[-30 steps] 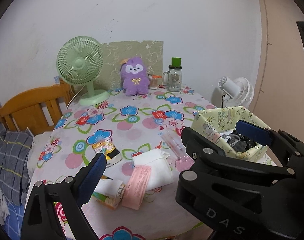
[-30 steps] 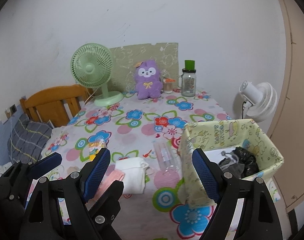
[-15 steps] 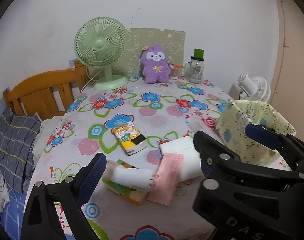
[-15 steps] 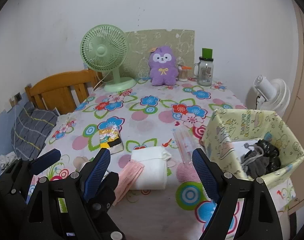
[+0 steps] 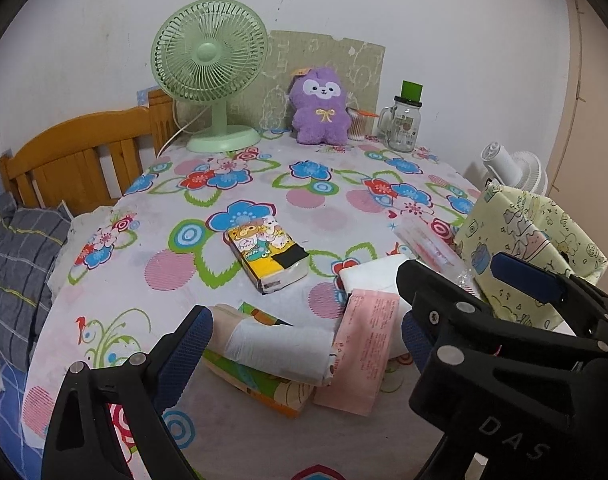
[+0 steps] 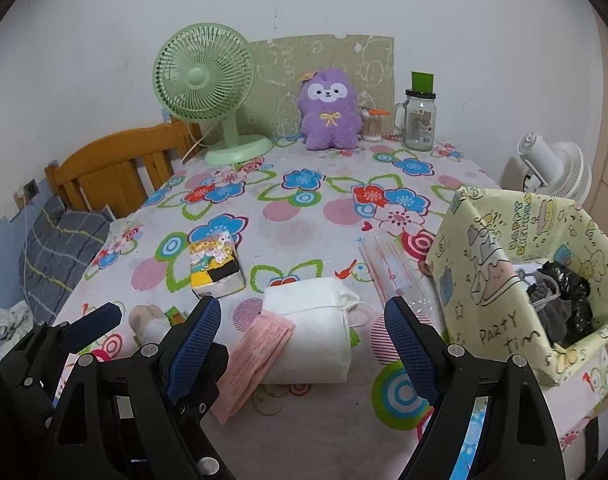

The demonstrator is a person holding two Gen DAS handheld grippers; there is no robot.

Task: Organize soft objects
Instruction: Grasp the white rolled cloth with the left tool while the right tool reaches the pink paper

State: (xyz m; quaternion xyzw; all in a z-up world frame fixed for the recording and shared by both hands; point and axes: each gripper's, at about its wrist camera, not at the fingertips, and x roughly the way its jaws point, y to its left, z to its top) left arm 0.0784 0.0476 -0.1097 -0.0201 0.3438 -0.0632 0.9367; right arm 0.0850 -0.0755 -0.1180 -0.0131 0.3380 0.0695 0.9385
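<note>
My left gripper (image 5: 304, 334) is open, low over the table's front edge. Between its fingers lies a rolled white and beige sock (image 5: 276, 344) on a green tissue pack (image 5: 264, 384); the pads do not touch it. My right gripper (image 6: 304, 320) is open just to the right, its fingers either side of a white folded cloth (image 6: 307, 332) without touching. A pink packet (image 6: 256, 356) leans against that cloth. A cartoon tissue pack (image 5: 268, 254) lies mid-table. A purple plush (image 6: 331, 114) sits at the back. A yellow-green fabric box (image 6: 479, 280) at the right holds dark cloth (image 6: 563, 296).
A green fan (image 6: 208, 80), a glass jar (image 6: 419, 120) and a cotton swab jar (image 6: 372, 124) stand along the back wall. A clear packet (image 6: 395, 276) lies beside the box. A wooden headboard (image 5: 76, 156) and grey pillow (image 5: 16, 256) are left, a white fan (image 6: 555, 168) right.
Both grippers have come down and forward towards the items at the table's front. Their jaws stay as wide as before. Nothing on the table has moved.
</note>
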